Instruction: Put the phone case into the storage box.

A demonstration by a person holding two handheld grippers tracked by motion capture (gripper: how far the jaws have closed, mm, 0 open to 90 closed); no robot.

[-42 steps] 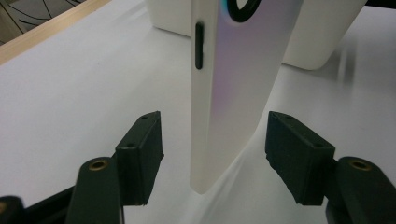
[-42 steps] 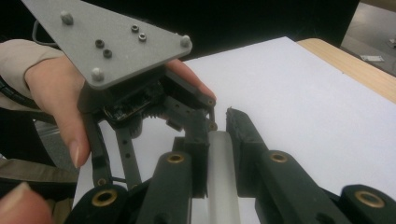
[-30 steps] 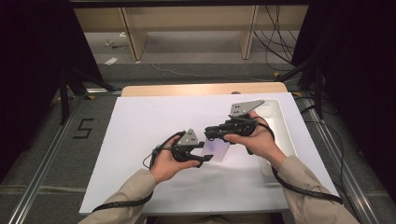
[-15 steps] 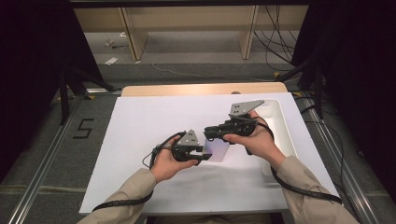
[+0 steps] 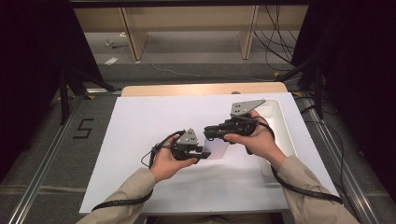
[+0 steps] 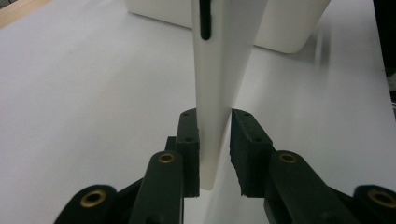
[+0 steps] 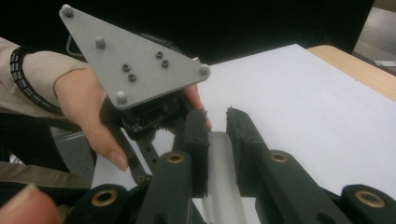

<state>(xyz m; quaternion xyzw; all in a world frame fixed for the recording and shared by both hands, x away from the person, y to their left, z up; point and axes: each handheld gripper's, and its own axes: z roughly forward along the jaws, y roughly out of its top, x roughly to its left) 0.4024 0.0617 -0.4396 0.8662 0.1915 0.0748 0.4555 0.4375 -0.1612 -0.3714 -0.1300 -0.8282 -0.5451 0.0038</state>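
Holding a thin white card (image 5: 215, 149) between both claws above the counter (image 5: 140, 121)
Left claw (image 6: 214, 135) pinches its near edge, a black slot visible higher up; right claw (image 7: 215, 133) clenches the opposite rim. Since a second ago the claws have drawn closer; a white tray (image 5: 280, 126) sits just right

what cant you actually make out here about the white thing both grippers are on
- White piece: high view, small, mostly under the left gripper and right gripper; shape unclear.
- Its top: left gripper view, cut off by the upper edge.
- Its far end: right gripper view, hidden behind the grey plate and hand.
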